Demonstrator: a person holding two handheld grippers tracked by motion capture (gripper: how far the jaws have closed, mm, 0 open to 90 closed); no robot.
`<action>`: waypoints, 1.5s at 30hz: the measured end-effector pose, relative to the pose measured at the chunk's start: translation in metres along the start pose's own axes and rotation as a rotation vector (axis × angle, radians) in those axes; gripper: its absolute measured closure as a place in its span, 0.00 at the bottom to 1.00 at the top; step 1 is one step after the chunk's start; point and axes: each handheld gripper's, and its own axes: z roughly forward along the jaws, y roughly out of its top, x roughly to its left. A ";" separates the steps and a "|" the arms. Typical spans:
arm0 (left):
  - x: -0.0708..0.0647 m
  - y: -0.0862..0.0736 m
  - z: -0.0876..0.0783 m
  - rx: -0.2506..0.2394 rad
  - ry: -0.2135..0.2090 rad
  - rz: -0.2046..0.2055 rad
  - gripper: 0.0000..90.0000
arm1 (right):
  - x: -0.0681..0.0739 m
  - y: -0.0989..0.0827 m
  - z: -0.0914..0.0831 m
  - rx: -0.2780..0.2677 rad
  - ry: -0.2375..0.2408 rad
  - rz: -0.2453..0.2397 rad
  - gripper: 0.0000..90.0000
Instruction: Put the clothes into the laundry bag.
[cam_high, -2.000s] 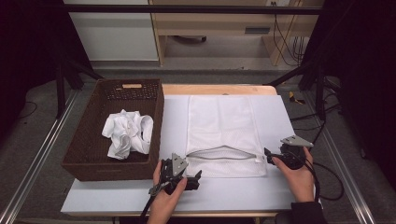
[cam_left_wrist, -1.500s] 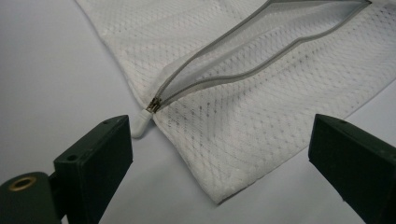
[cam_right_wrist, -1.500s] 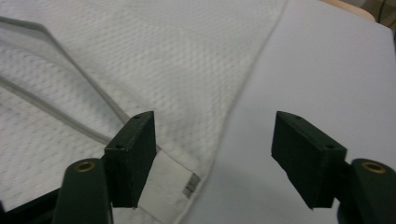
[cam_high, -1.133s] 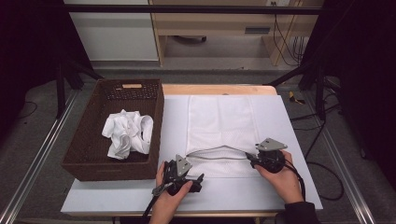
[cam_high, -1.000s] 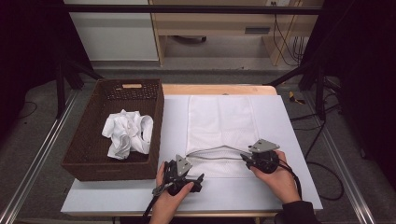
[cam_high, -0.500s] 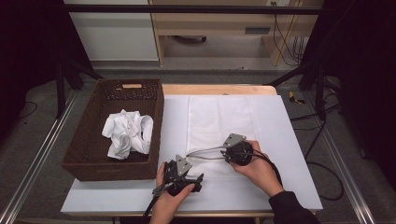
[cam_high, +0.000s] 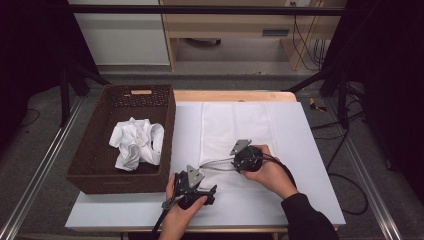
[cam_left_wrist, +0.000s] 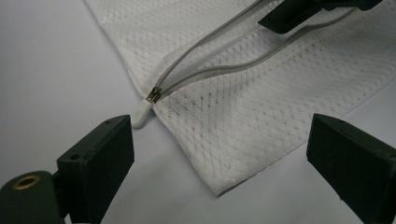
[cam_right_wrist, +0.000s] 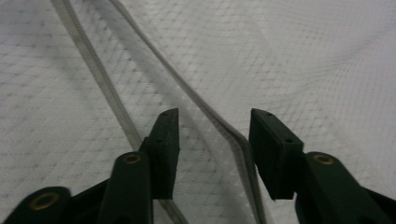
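Basket (cam_high: 95, 155) of dark brown wicker sits at the left edge of the table (cam_high: 310, 200), holding a crumpled white cloth (cam_high: 136, 142) that lies loose near its middle. Beside it, flat on the pale tabletop, is a white mesh laundry bag (cam_high: 235, 125), its grey zipper (cam_left_wrist: 219, 56) parted into two curving rows that meet at the slider (cam_left_wrist: 154, 94) near the bag's lower left corner. The right gripper (cam_right_wrist: 212, 154) rests over the open mouth of the bag, jaws partly apart and just having widened a little, with the nearer zipper row running between them; whether the pads press it cannot be told. The left gripper (cam_left_wrist: 219, 154) sits near the table's front edge, just short of the bag's corner, jaws wide apart with nothing between them. A wooden strip edges the table's far side. Beyond it stand a pale cabinet (cam_high: 125, 35) and a wooden bench (cam_high: 235, 25) on a grey floor, with dark stands and cables at the right.
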 end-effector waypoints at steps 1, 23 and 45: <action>0.000 0.000 0.000 0.001 0.000 -0.003 0.09 | 0.002 0.000 0.000 -0.005 0.007 0.005 0.64; 0.003 0.001 0.000 0.012 0.007 -0.020 0.09 | 0.012 -0.005 -0.012 -0.039 -0.057 0.076 0.99; 0.003 0.005 -0.004 0.007 0.005 -0.022 0.10 | 0.000 0.006 -0.037 -0.190 -0.160 0.114 0.99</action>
